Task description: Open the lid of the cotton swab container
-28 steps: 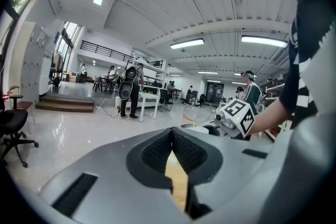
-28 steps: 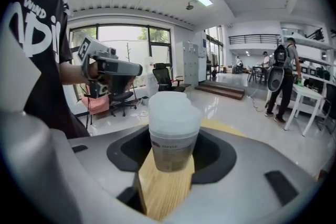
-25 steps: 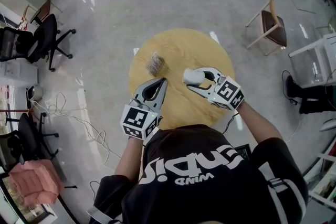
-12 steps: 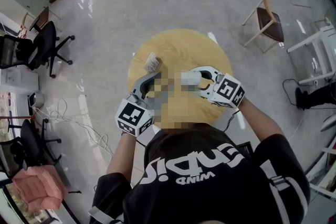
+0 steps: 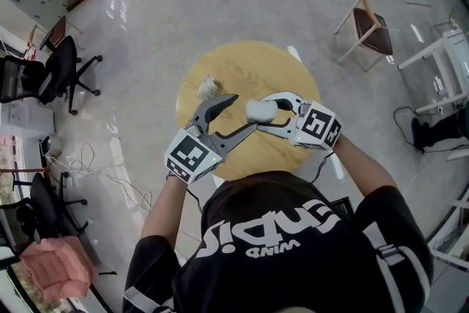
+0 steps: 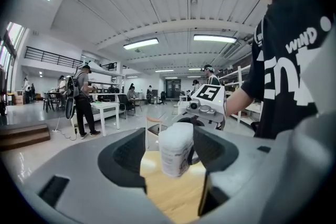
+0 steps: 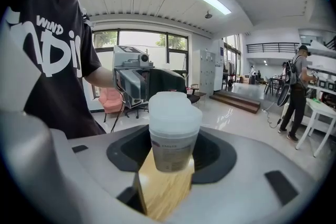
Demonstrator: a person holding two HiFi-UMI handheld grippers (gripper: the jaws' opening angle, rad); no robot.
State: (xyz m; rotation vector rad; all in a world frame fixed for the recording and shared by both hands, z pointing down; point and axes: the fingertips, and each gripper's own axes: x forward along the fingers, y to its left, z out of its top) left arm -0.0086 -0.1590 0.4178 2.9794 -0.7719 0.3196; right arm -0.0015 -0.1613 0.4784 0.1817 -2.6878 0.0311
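The cotton swab container (image 5: 260,110) is a small clear tub with a white lid, held above the round wooden table (image 5: 249,66). My right gripper (image 5: 270,111) is shut on its body, and in the right gripper view the container (image 7: 172,136) sits between the pads with its lid on. My left gripper (image 5: 242,113) points at it from the left, its jaws opening wide. In the left gripper view the container (image 6: 176,148) stands between the spread fingers (image 6: 123,157) with a gap on each side, and no pad touches it.
A small packet (image 5: 208,89) lies near the table's left edge. A wooden chair (image 5: 370,29) stands to the right on the glossy floor and black office chairs (image 5: 55,62) to the left. People stand at desks (image 6: 84,105) in the background.
The left gripper went from shut to wide open and moved up and right until its tips flank the container. The right gripper kept its hold and shifted slightly left.
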